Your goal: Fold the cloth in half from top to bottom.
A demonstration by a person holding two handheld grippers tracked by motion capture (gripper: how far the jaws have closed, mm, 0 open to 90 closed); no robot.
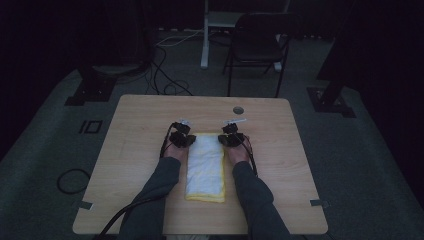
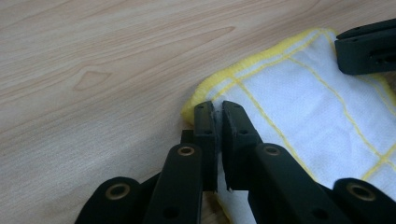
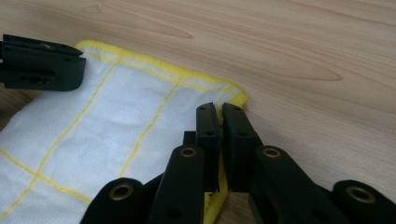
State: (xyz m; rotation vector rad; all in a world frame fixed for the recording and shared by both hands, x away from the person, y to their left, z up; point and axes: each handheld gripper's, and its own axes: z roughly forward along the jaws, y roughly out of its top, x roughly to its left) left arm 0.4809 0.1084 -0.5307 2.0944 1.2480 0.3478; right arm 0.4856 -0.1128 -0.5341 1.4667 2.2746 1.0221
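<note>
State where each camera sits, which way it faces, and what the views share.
High view: above the person's side, facing forward and down on the table; forearms, left gripper, right gripper.
Left gripper view: along its jaws, shut on the towel corner.
Right gripper view: same, opposite corner.
Shared: towel, table.

Right gripper clamped on yellow-edged white cloth corner, wooden table

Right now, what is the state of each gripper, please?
Left gripper: closed on the far left corner of the folded cloth.
Right gripper: closed on the cloth's far right corner.
</note>
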